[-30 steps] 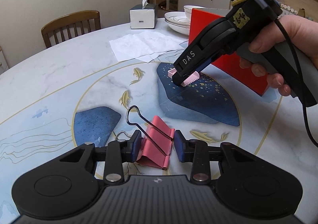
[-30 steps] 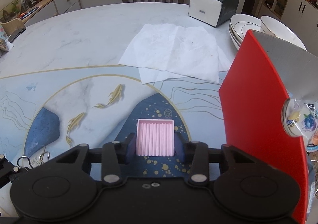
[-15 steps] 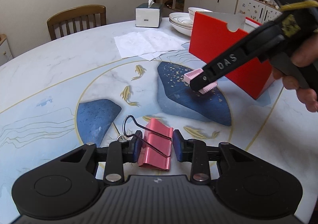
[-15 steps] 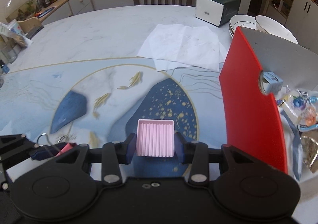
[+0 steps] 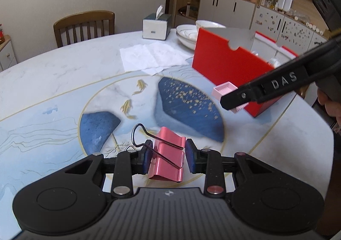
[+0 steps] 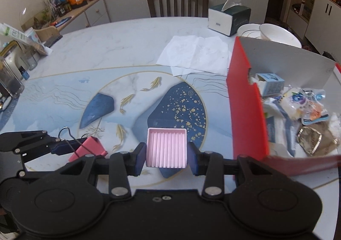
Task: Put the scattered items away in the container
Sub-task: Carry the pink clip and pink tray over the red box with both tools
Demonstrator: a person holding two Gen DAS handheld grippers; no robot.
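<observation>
A marble table (image 6: 127,35) painted with blue patches and gold fish fills both views, a chair (image 6: 177,0) and cupboards behind it. The red box (image 6: 245,99), the container, stands at its right side, already holding packets and a small carton.

The right gripper (image 6: 166,153) has its jaws partly closed on a pink ridged tray (image 6: 166,147), pads against both sides. A second ago the tray sat low over the dark blue patch; now it is lifted and close beside the box's red wall. The left gripper (image 5: 168,158) is nearly shut on a pink clip (image 5: 167,160), which has also come up off the table.

Both items look ready to go into the box, the tray probably first. White paper (image 6: 196,54), a tissue box (image 6: 229,17) and bowls (image 6: 275,34) lie beyond.
</observation>
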